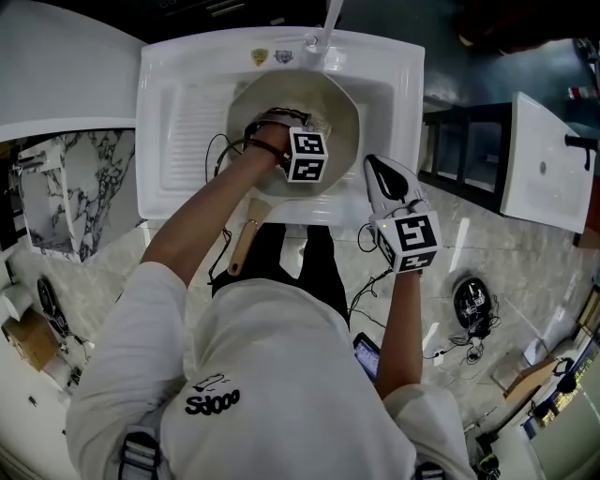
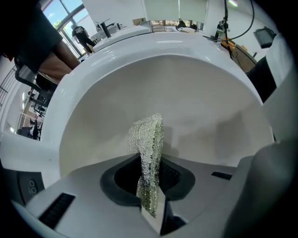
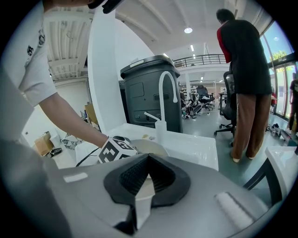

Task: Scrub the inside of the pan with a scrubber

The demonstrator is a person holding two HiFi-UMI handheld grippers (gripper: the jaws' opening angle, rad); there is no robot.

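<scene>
A: Pan (image 1: 330, 98) position?

B: In the white sink (image 1: 178, 122), under the tap (image 1: 331, 17). Cream inside. Wooden handle (image 1: 241, 247) sticks out over the sink's front edge toward the person.

A: Left tongs (image 1: 309, 127)?

B: Down inside the pan, on its left half in the head view. In the left gripper view the left tongs (image 2: 150, 197) are pinching the scrubber (image 2: 148, 148). It is a silvery mesh strip, clamped at its lower end and standing upright past the tips.

A: Scrubber against the pan?

B: Its free end is close up to the pale inner wall (image 2: 195, 107) and throws a soft shadow there. Actual contact can't be settled.

A: Right tongs (image 1: 374, 169)?

B: Outside the pan, over the sink's front right corner, near the rim, tip pointing toward the pan. In the right gripper view the right tongs (image 3: 147, 160) are pressed together at the tips, with nothing between the pads. Through the slot below the tips only pale pan shows.

A: What else from that side?

B: The pan (image 3: 151, 148) is ahead with the left tongs' marker cube (image 3: 114, 151) at its near left. The white tap (image 3: 166, 88) arches behind. A person (image 3: 244, 74) stands on the floor at far right, well apart from the sink.
</scene>
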